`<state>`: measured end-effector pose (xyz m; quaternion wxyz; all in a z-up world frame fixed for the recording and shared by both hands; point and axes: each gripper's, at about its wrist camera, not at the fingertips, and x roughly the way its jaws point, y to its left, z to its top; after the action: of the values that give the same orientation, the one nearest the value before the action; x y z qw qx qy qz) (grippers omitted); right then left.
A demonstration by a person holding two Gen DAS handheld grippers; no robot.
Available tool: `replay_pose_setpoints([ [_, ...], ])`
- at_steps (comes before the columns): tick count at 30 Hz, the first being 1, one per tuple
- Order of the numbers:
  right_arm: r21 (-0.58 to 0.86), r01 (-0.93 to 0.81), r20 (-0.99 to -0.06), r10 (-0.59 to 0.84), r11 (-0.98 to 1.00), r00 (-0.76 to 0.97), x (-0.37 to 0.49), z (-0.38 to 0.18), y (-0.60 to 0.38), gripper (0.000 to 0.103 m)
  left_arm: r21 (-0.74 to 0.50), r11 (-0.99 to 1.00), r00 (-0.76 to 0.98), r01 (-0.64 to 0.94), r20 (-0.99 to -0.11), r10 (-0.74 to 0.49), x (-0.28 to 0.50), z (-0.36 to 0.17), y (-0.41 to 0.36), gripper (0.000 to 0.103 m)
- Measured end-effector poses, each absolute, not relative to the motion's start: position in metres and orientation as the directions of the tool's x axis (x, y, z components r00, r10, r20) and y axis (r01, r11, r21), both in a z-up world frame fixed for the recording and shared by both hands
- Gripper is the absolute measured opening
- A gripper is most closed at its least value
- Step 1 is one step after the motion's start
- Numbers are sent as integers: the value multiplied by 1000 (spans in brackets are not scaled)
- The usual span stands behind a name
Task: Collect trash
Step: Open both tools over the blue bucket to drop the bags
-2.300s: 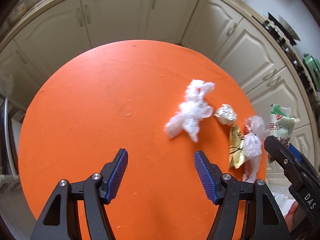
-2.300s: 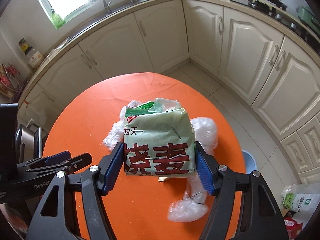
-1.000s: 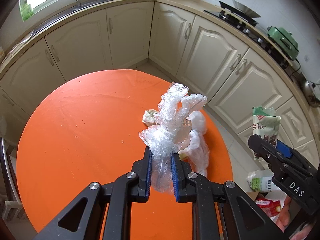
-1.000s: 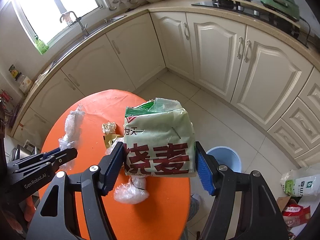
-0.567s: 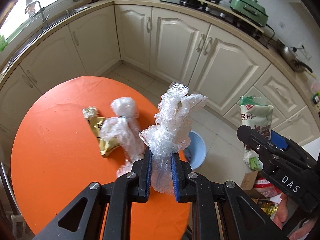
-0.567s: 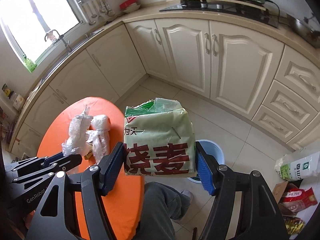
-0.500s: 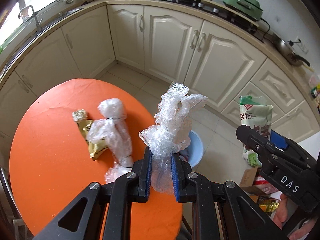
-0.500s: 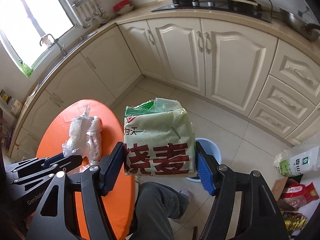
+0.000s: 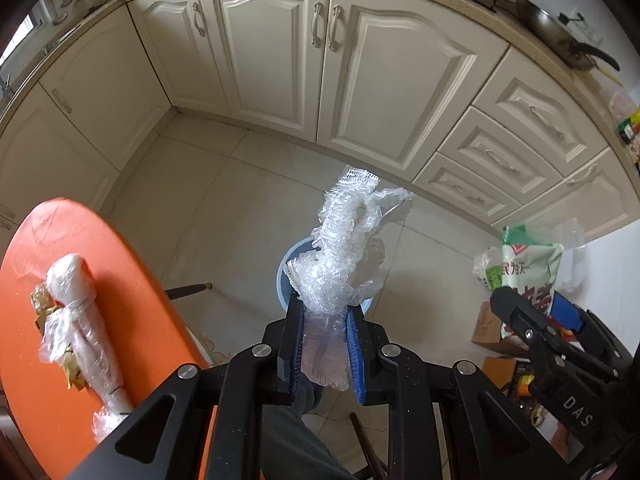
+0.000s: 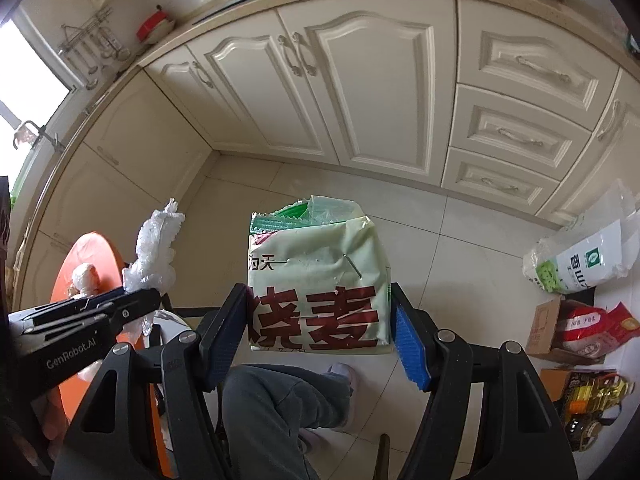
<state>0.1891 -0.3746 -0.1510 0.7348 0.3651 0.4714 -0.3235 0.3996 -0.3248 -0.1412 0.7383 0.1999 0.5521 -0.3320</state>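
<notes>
The drop-off step is judged to be in hand. A crumpled plastic wrap (image 9: 340, 264) is held between the pads of the left gripper (image 9: 323, 344), whose jaws have just been opening, directly above the blue bin (image 9: 289, 280) on the floor. A green food bag (image 10: 316, 292) is pinched by the widely spread right gripper (image 10: 320, 332), off to the bin's side. Next, a fuller release is called for, then a shift of the bag over the bin. The orange surface (image 9: 32, 248), with wrapped trash (image 9: 80, 320) left on it, ends just beside the bin; open floor lies beyond.
</notes>
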Motion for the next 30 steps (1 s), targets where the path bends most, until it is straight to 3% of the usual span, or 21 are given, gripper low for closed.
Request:
replay_pose_setpoints([
  [1, 226, 827, -933, -130, 514, 335, 187, -156, -379, 69, -54, 700, 177, 712, -951, -254, 405, -148, -334, 23],
  [3, 220, 838, -940, -121, 500, 319, 184, -166, -387, 69, -33, 695, 170, 718, -960, -221, 413, -161, -349, 52],
  [5, 217, 843, -945, -111, 491, 308, 184, -174, -392, 69, -48, 698, 155, 715, -962, -225, 422, -172, -358, 61],
  [13, 236, 823, -950, -57, 517, 308, 212, -199, -398, 70, -22, 740, 146, 672, -976, -162, 452, -198, -370, 61],
  [18, 312, 803, -933, 6, 508, 359, 233, -202, -397, 80, -23, 765, 161, 644, -973, -164, 462, -195, -361, 61],
  [30, 246, 822, -952, -28, 514, 303, 235, -195, -392, 85, -54, 788, 155, 613, -970, -187, 460, -181, -326, 61],
])
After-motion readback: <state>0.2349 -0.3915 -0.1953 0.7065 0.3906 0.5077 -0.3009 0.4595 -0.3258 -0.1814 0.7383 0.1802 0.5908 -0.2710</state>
